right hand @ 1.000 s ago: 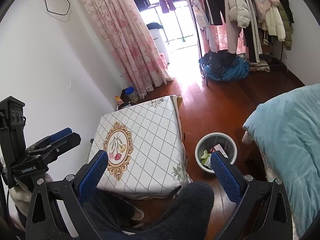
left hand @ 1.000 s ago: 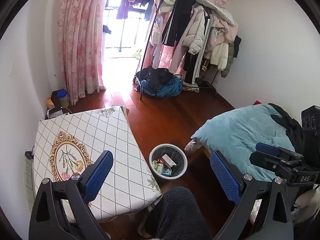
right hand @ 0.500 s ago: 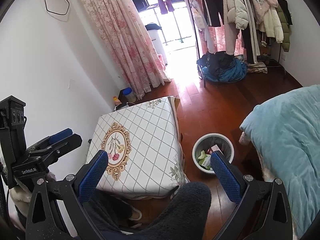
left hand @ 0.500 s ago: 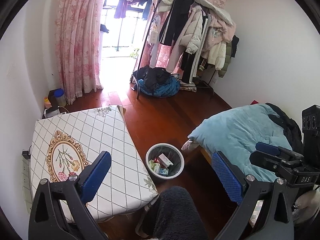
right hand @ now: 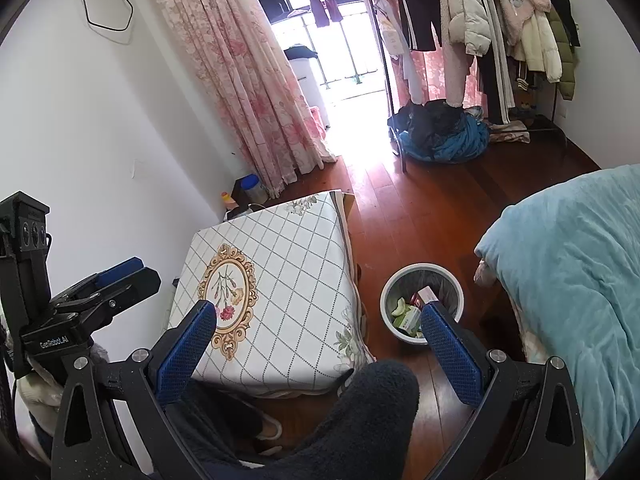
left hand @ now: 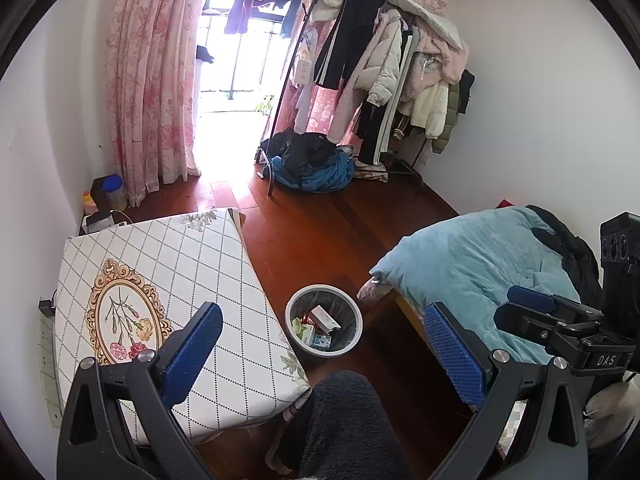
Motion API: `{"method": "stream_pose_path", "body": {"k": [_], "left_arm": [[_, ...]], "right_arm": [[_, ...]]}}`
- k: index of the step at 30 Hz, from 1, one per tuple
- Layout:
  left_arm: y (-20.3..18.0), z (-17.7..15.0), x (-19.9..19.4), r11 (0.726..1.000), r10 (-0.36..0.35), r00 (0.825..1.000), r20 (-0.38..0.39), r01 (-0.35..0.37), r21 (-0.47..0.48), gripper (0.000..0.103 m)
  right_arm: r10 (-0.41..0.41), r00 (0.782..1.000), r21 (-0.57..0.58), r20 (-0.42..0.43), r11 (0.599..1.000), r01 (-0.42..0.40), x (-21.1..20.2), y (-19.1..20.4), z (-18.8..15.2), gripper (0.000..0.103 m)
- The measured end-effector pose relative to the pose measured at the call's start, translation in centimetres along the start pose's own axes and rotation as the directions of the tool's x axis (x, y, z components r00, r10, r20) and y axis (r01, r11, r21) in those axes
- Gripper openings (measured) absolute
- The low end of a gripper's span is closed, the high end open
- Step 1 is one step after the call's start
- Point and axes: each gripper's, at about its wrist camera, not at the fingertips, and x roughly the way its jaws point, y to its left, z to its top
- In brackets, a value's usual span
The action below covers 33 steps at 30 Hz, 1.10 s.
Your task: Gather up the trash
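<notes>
Left gripper [left hand: 320,354]: its two blue fingers were spread wide apart, with nothing between them and nothing touching them
Right gripper [right hand: 318,344]: wide open too, holding nothing, up in the air above the person's dark knee [right hand: 374,412]
Left gripper seen from the right camera [right hand: 120,276]: it showed at the left edge, and its far tips looked close together from that side, so the gap could not be told from there
Trash bin [left hand: 323,320]: a round grey bin on the dark wood floor [left hand: 320,232], between the table [left hand: 160,280] and the bed
Trash [left hand: 325,318]: small boxes and wrappers lay inside the bin, one white and red box on top
Table: a white cloth with crossed lines and a gold flower frame covered it, just beside the bin
Bed: a blue blanket [left hand: 472,268] lay on it, near the bin on the other side
Back of the room: coats on a rack [left hand: 384,64], a pile of clothes [left hand: 308,164] under it, pink curtains [left hand: 152,80] by the bright door
</notes>
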Motion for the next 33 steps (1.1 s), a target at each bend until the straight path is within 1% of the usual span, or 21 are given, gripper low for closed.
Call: {"method": "stream_pose_path", "body": {"k": [26, 33], "left_arm": [[0.14, -0.15, 0.41, 1.0, -0.005, 1.0, -0.013, 0.005, 0.003, 0.103], [-0.04, -0.41, 0.99, 0.999, -0.034, 0.999, -0.029, 0.035, 0.012, 0.103]], "right_arm": [[-0.011, 1.0, 0.007, -0.003, 1.0, 0.011, -0.02, -0.08, 0.0, 0.103], [-0.027, 1.0, 0.019, -0.008, 0.999, 0.027, 0.21, -0.33, -0.47, 0.103]]}}
